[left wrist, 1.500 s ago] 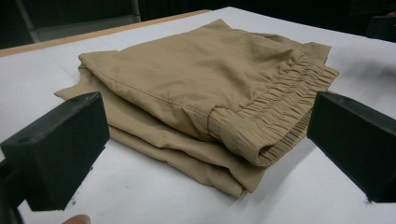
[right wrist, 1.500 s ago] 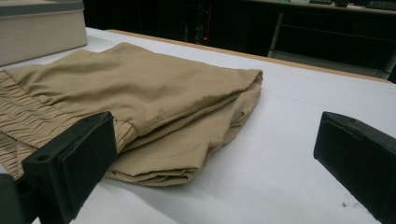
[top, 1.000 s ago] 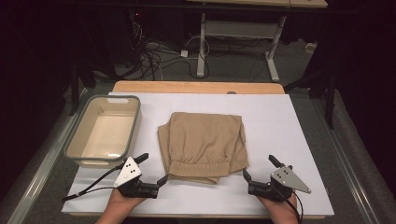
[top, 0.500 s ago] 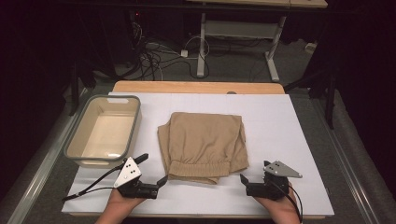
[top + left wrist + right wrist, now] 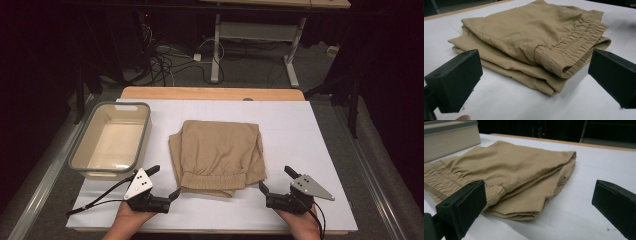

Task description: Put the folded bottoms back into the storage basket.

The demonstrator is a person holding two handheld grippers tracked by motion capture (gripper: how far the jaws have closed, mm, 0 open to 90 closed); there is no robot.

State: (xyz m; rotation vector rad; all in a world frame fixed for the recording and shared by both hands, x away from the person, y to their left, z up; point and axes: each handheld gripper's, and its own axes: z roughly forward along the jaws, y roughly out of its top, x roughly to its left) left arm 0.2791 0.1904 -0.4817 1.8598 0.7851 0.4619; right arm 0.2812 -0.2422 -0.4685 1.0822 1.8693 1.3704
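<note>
A folded pair of tan shorts (image 5: 218,156) lies in the middle of the white bench (image 5: 310,130), its elastic waistband along the near edge, toward the person. To its left, apart from the cloth, stands a cream tub (image 5: 111,141) with a grey rim — nothing lies inside it, and its pale floor shows bare. A corner of that tub also rises behind the cloth in the right gripper view.

The left tool (image 5: 164,181) rests low on the bench just off the shorts' near left corner, its jaws spread wide and holding nothing; in the left gripper view the folded layers and the gathered waistband sit between the two black jaws but farther off, untouched. The right tool (image 5: 277,180) sits near the near right corner of the shorts, likewise released — its jaws stand far apart, with the cloth's folded edge ahead of them and bare white bench beneath.
</note>
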